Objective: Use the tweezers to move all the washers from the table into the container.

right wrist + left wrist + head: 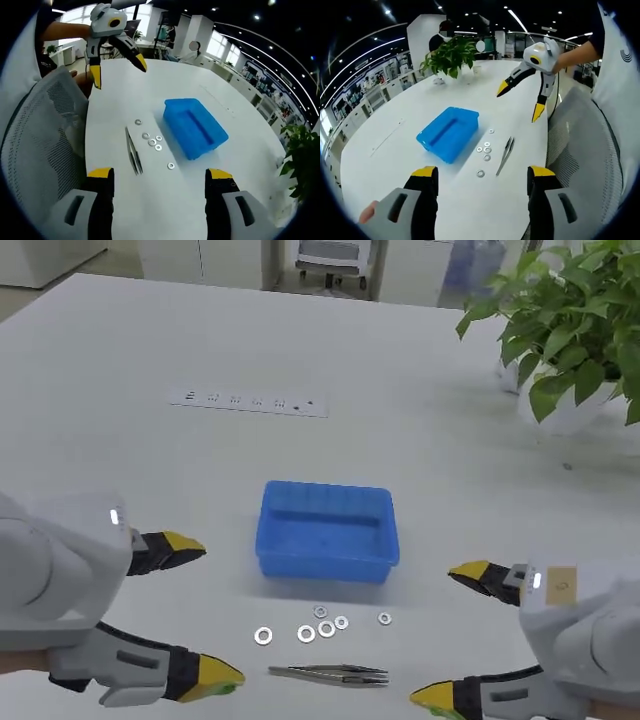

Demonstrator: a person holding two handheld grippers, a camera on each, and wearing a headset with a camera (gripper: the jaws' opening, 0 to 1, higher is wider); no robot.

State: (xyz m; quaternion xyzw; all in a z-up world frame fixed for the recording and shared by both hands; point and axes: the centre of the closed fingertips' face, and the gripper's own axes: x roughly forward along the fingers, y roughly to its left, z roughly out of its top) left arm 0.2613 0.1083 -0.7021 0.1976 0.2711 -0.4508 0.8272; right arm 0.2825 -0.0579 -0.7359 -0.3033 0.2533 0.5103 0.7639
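Note:
A blue container point(327, 530) point(447, 132) point(195, 127) stands on the white table. Several small metal washers point(326, 629) point(486, 150) point(151, 142) lie scattered just in front of it, one point(385, 618) apart to the right. Metal tweezers point(330, 673) point(505, 155) point(133, 155) lie flat on the table nearer me than the washers. My left gripper point(212, 612) point(482, 171) point(119, 76) hovers open to the left of them, holding nothing. My right gripper point(442, 636) point(160, 173) point(519, 105) hovers open to the right, also with nothing between its jaws.
A potted green plant point(570, 330) stands at the table's far right. A flush socket strip point(250, 401) lies behind the container. A grey mesh chair point(580, 145) point(40, 145) sits at the table's near edge.

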